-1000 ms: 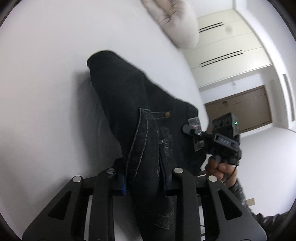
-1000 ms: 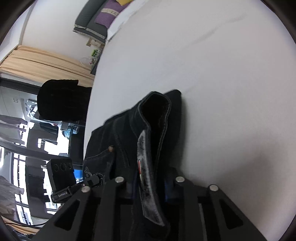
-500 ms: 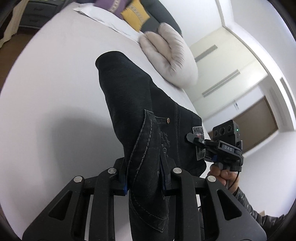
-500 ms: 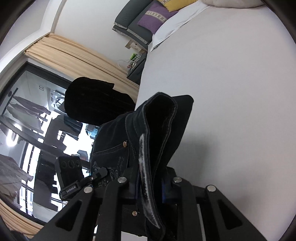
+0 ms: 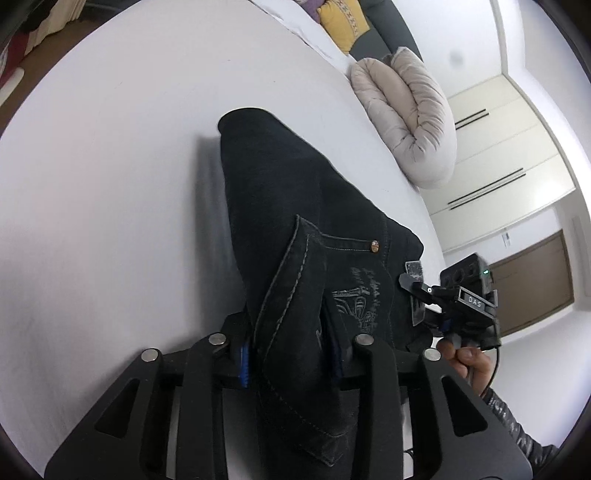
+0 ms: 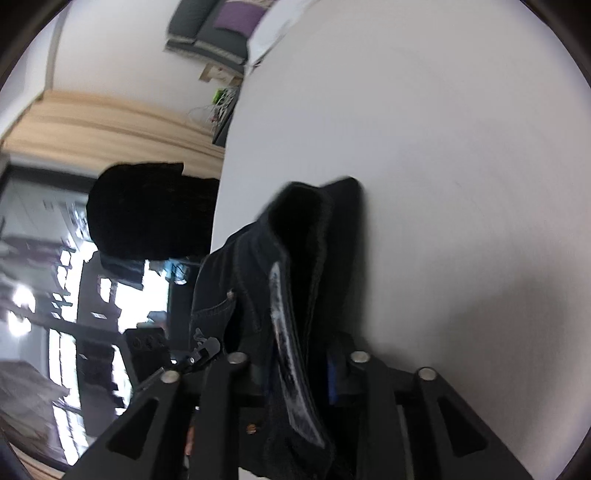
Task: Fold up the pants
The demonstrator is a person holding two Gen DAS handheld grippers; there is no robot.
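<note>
Both claws opening: L claw (image 5: 291,354), R claw (image 6: 295,376), black pants (image 5: 295,229) waistband btwn pads, over white bed (image 5: 110,184).

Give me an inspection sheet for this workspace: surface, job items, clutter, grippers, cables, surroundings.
Surface: white bed sheet, smooth.
Job's things: dark jeans, waist end lifted, far end lying on the sheet.
Clutter: beige rolled duvet; yellow cushion.
Grippers: left gripper and right gripper both have denim between the jaws, which are opening.
Cables: thin black lead by the hand.
Surroundings: white wardrobe, brown door, curtains.
</note>
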